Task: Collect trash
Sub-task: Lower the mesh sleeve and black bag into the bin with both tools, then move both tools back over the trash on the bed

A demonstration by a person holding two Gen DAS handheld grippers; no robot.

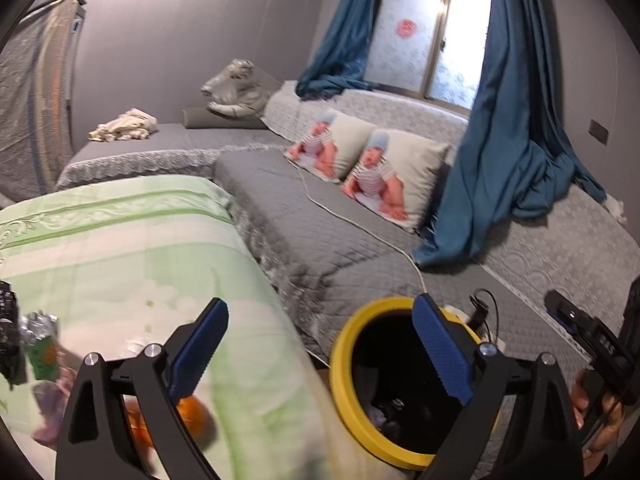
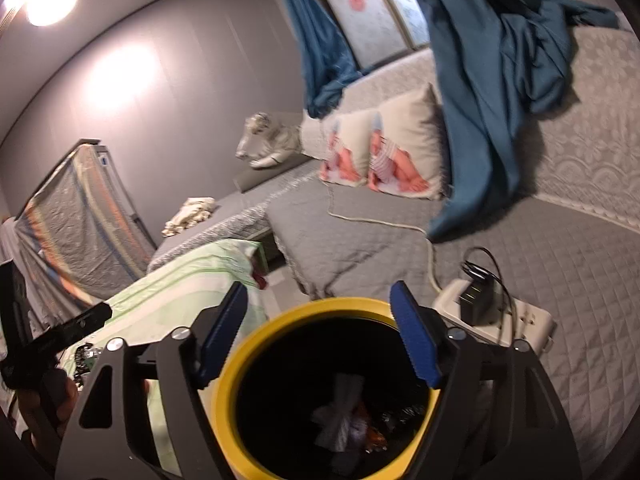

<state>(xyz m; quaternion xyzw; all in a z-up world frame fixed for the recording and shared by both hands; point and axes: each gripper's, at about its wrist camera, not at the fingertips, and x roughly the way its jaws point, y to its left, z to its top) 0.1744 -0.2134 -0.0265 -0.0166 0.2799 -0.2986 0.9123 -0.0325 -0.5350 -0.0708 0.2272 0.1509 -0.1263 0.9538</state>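
Both grippers, left [image 1: 320, 344] and right [image 2: 320, 332], gape empty, ribbed blue pads parted, above round yellow-rimmed bin [image 2: 240, 364] holding crumpled wrappers [image 2: 340, 420]; quilted grey bedding [image 2: 560, 280] beside

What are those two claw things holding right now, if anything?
Nothing. The left gripper and the right gripper both have their jaws wide apart and empty; the right one hangs over the yellow-rimmed bin, where trash already lies.

Yellow-rimmed bin [image 2: 256, 336], green-striped cloth [image 1: 120, 248], grey quilted bedcover [image 2: 560, 280], blue curtains [image 1: 508, 120]
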